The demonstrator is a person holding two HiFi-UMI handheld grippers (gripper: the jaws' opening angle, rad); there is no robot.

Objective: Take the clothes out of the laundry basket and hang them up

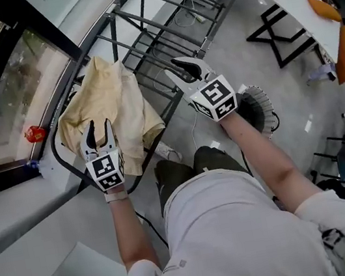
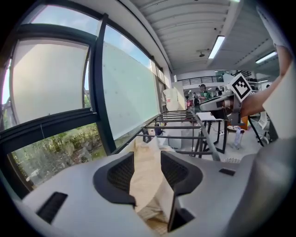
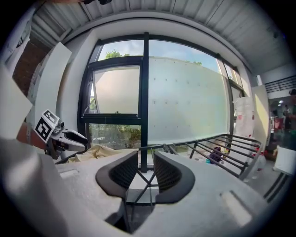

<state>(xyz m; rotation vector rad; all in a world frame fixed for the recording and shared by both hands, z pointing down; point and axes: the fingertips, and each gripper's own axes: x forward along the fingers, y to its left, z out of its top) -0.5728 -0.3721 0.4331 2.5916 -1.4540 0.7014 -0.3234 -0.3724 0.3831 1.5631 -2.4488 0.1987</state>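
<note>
At the centre left of the head view, my left gripper (image 1: 99,135) hovers over a cream-yellow garment (image 1: 113,101) draped across the near end of the dark metal drying rack (image 1: 164,16). Its jaws stand apart, with the cloth showing in the gap. My right gripper (image 1: 188,68) sits right of centre above the rack's bars, its jaws also parted and nothing between them. A tall window (image 1: 14,102) runs down the left side, with a small red object (image 1: 35,133) on its sill. A round white slotted basket (image 1: 261,106) sits on the floor under my right forearm, and a white table (image 1: 301,5) fills the upper right.

From the left gripper view, the two dark pads are spread and do not pinch – the garment (image 2: 145,185) lies beyond and below them, filling the gap. The rack (image 2: 185,125) stretches away behind it at mid-frame.

From the right gripper view, the jaws are close to each other yet not touching, and empty – only the rack's (image 3: 217,148) bars and the window frame (image 3: 145,92) show through the gap. At the left edge my left gripper (image 3: 76,139) is held above the garment (image 3: 101,152), which lies on the rack's end.
</note>
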